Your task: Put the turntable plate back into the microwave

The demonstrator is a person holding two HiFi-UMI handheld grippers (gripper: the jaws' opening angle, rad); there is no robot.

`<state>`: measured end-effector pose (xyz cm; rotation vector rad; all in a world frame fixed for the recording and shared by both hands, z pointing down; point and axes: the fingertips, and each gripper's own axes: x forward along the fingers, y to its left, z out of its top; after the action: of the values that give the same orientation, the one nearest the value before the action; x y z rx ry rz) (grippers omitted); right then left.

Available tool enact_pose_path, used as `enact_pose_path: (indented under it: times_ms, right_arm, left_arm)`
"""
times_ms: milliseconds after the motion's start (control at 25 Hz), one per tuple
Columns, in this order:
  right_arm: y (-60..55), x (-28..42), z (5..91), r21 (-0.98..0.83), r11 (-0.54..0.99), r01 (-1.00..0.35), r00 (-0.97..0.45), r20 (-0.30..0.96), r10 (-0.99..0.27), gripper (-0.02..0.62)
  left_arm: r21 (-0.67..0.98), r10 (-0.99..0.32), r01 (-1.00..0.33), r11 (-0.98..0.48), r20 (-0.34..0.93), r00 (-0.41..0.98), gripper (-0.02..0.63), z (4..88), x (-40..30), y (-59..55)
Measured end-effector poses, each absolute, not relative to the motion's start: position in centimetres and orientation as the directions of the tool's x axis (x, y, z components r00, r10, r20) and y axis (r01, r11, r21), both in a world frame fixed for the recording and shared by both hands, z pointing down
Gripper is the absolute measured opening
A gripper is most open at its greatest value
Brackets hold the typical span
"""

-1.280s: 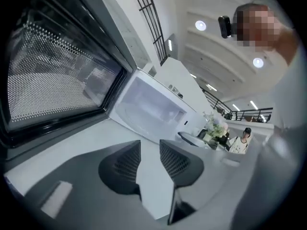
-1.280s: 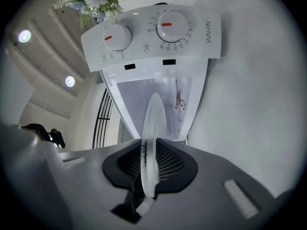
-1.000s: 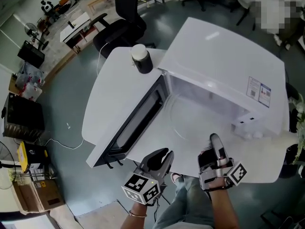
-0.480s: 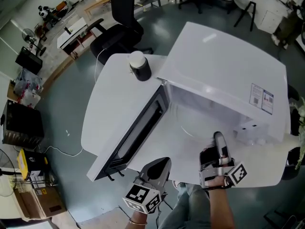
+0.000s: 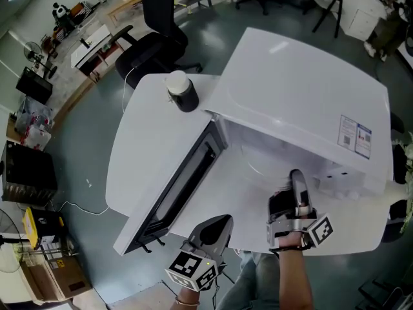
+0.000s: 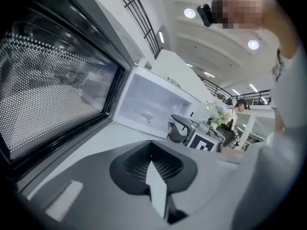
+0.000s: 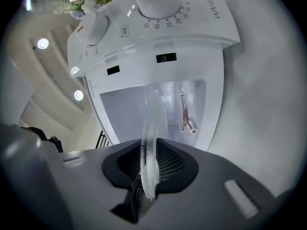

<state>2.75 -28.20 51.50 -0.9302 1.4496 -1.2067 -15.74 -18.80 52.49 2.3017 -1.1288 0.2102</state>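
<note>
The white microwave [image 5: 303, 89] stands open on the table, its door [image 5: 181, 179] swung out to the left. My right gripper [image 5: 297, 181] is at the mouth of the cavity, shut on the rim of the clear glass turntable plate [image 7: 152, 128]. The plate stands edge-on between the jaws and reaches into the cavity; in the head view it shows only as a faint arc [image 5: 258, 163]. A roller support [image 7: 188, 120] lies on the cavity floor. My left gripper [image 5: 216, 225] hangs at the table's front edge below the door, shut with nothing in it [image 6: 156, 176].
A black cylinder with a white lid [image 5: 181, 90] stands on the white table [image 5: 145, 134] behind the door. An office chair [image 5: 158, 31] is beyond the table. The microwave's dials [image 7: 158, 4] sit beside the cavity opening. A person [image 6: 235, 114] stands far off.
The left gripper's jaws have closed. The right gripper has moved forward with the plate, farther into the microwave's opening.
</note>
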Motion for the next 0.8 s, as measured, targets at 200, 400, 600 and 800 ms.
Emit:
enact_pose_path:
  times_ms: [200, 400, 600, 800]
  right_arm:
    - [-29.3, 3.5, 51.5, -0.977, 0.211, 0.036, -0.18, -0.214, -0.96, 0.063]
    - [-30.0, 4.2, 51.7, -0.98, 0.198, 0.03, -0.145, -0.2, -0.969, 0.063]
    - [-30.8, 4.7, 52.4, -0.982, 0.187, 0.031, -0.121, -0.19, -0.974, 0.064]
    - [-31.5, 5.1, 52.7, -0.982, 0.183, 0.046, -0.098, -0.187, -0.978, 0.064]
  left_arm:
    - [0.405, -0.676, -0.767, -0.499, 0.372, 0.636, -0.001, 52.6, -15.2, -19.4]
    - [0.408, -0.678, -0.767, -0.494, 0.371, 0.634, 0.0, 52.8, -14.8, -20.0]
    - [0.416, -0.684, -0.769, -0.485, 0.367, 0.63, 0.0, 53.0, -14.6, -20.6]
    - [0.422, -0.682, -0.77, -0.479, 0.374, 0.629, 0.0, 53.3, -14.5, -21.1]
